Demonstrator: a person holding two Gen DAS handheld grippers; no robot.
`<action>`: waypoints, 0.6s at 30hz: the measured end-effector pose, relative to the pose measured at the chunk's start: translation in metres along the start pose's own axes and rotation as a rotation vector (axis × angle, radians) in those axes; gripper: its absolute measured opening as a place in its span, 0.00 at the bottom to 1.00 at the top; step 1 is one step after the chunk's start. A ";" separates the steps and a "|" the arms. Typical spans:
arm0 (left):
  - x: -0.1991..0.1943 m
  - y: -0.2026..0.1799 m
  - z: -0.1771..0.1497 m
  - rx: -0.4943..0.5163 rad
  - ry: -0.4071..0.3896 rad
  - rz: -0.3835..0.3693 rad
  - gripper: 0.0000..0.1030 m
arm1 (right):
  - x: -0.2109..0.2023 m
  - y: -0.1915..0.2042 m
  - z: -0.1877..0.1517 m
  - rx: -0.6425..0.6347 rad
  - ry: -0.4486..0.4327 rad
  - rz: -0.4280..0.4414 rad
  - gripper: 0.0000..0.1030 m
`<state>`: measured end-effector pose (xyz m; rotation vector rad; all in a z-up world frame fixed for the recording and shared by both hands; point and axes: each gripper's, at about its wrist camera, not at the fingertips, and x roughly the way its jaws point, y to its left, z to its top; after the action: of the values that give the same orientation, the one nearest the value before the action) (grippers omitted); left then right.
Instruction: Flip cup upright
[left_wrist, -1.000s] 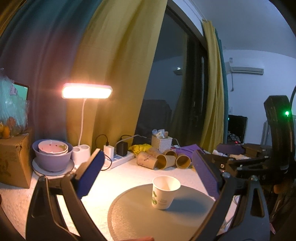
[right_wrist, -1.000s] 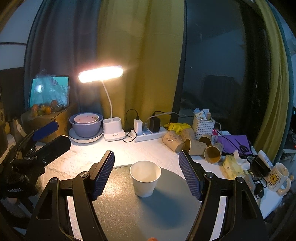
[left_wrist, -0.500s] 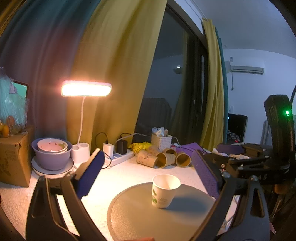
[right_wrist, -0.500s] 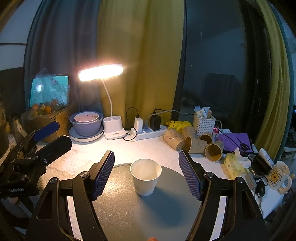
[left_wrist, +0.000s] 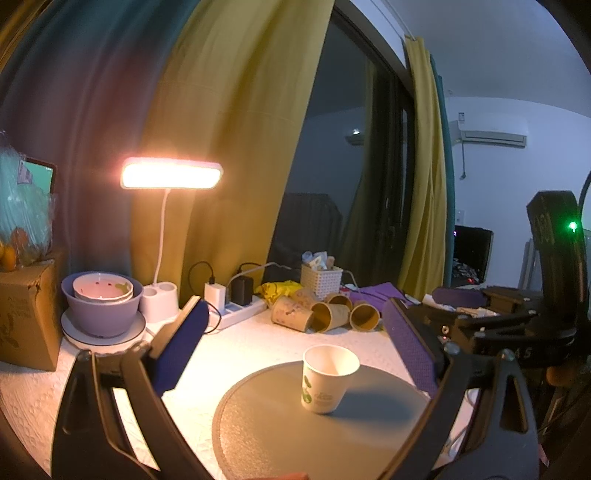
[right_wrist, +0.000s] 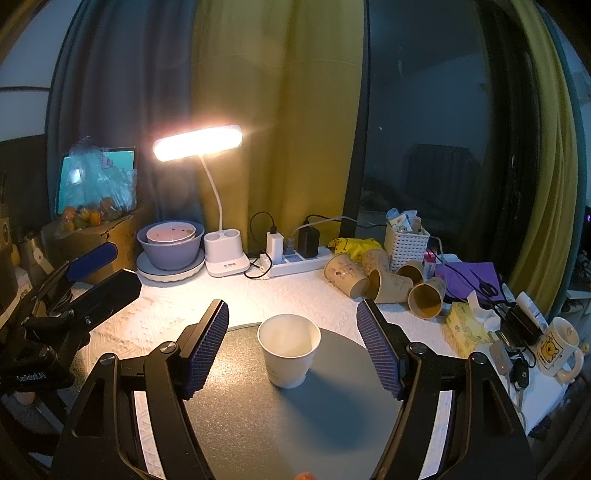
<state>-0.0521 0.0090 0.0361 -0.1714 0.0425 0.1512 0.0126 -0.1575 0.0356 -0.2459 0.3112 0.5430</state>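
A white paper cup (left_wrist: 328, 378) with a green print stands upright, mouth up, on a round grey mat (left_wrist: 288, 435). It also shows in the right wrist view (right_wrist: 289, 349) on the mat (right_wrist: 295, 424). My left gripper (left_wrist: 295, 350) is open and empty, its fingers wide apart, the cup a little beyond and between them. My right gripper (right_wrist: 291, 347) is open and empty, the cup between its fingers and touching neither. The left gripper also shows at the left edge of the right wrist view (right_wrist: 85, 273).
Several brown paper cups (right_wrist: 384, 282) lie on their sides at the back right. A lit desk lamp (right_wrist: 221, 221), stacked bowls (right_wrist: 170, 245), a power strip (right_wrist: 295, 258), a white basket (right_wrist: 405, 243), a cardboard box (left_wrist: 26, 314) and a mug (right_wrist: 557, 345) stand around the table.
Both grippers have drawn back slightly from the cup. The cup stands still on the mat.
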 end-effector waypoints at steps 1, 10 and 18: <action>0.000 0.000 0.000 0.001 0.000 0.000 0.93 | 0.000 0.000 0.000 0.000 0.001 0.000 0.73; 0.000 0.000 0.000 0.000 0.000 0.000 0.93 | 0.000 -0.002 -0.002 0.004 0.004 -0.002 0.73; 0.000 0.000 0.000 0.000 0.002 0.000 0.93 | 0.000 -0.003 -0.002 0.005 0.006 -0.003 0.73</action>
<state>-0.0517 0.0087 0.0357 -0.1711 0.0441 0.1512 0.0138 -0.1602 0.0339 -0.2434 0.3183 0.5382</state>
